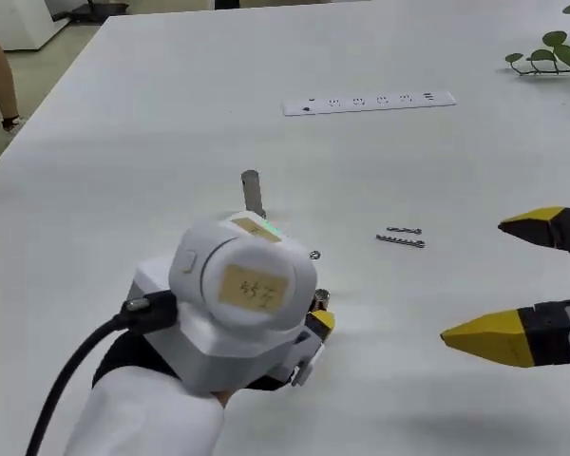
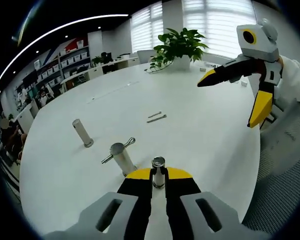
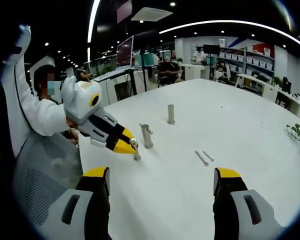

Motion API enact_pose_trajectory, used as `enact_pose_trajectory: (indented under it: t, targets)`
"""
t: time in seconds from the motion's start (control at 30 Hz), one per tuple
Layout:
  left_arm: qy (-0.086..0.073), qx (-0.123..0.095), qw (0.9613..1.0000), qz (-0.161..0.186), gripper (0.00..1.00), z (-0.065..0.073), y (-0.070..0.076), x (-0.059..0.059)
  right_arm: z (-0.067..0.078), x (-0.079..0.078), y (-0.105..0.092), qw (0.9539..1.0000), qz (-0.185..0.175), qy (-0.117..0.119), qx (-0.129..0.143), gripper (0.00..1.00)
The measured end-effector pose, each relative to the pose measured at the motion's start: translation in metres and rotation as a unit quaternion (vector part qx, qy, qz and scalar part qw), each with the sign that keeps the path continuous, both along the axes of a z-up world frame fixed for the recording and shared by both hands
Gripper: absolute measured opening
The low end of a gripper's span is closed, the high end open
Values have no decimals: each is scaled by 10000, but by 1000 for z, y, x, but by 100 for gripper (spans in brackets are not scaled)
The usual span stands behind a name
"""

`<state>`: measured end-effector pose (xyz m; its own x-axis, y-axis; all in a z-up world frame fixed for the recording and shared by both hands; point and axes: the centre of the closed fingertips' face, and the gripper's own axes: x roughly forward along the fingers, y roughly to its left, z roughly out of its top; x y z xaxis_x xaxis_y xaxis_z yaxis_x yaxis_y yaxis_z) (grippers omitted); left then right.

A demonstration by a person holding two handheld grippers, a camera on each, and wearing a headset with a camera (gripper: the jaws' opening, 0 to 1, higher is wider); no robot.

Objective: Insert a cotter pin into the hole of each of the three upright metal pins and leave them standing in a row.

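Jaws of the left tool [image 2: 158, 176] were pressed together on the nearest pin [image 2: 158, 164], pinching its shank low down while it stood upright on the worktop [image 2: 200, 150]. No cotter pin showed in it, and its cross hole was too small to make out. Just beyond stood the middle pin [image 2: 122, 156], with a cotter pin [image 2: 121, 149] already passed through its top. Farther along the same line stood the far pin [image 2: 82, 132], bare as far as could be seen.

Two loose cotter pins [image 2: 156, 117] lay flat and close together, well apart from the row. The right tool [image 1: 513, 280] hovered above the worktop near them with its jaws spread wide and nothing between them. At the far side lay a power strip [image 1: 370, 102], and a plant [image 1: 551, 52] beyond it.

The metal pins looked stiff, smooth and fairly heavy for their width, so a low grip probably steadied one best and left its top clear. The loose cotter pins seemed light, thin and springy. Lying flat, they would likely be awkward to lift, and were probably best taken by the looped head, with the legs free to lead into the hole.
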<state>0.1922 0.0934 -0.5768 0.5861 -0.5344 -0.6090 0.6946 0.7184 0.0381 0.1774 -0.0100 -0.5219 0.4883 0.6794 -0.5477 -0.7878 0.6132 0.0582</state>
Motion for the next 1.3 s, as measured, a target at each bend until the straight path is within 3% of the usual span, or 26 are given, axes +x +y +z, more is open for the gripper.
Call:
enact_pose_trajectory:
  t: [0.4, 0.53, 0.63, 0.73, 0.8, 0.87, 0.97, 1.07, 1.23, 1.3]
  targets:
    - [-57, -85, 9999, 56, 6, 1, -2, 2, -1, -2, 2, 10000, 50, 24, -30, 84]
    - [36, -178, 9995, 252, 6, 1, 0, 2, -1, -2, 2, 10000, 63, 28, -65, 84]
    - [-10, -161, 9998, 75, 7, 4, -2, -1, -1, -3, 2, 9999, 70, 27, -68, 84]
    - [77, -180, 9997, -146, 19, 6, -4, -7, -1, -3, 2, 9999, 71, 34, -74, 84]
    - [159, 53, 9979, -632, 26, 3, -4, -19, -1, -3, 1, 9999, 71, 38, -85, 84]
    - [-32, 21, 9963, -862, 34, 8, -6, -21, -2, -4, 1, 9999, 83, 39, -96, 83]
    - [-43, -211, 9931, -1155, 52, 18, -4, -33, -3, -4, 0, 9999, 93, 56, -131, 83]
    - [28, -350, 9913, -1267, 72, 22, 3, -41, -4, -4, -3, 9998, 68, 87, -145, 83]
    - [8, -455, 9908, -1276, 84, 26, 17, -44, -5, -4, -6, 9997, 56, 99, -200, 83]
    - [39, -649, 9915, -1129, 86, 27, 21, -42, -5, -3, -7, 9996, 63, 104, -237, 83]
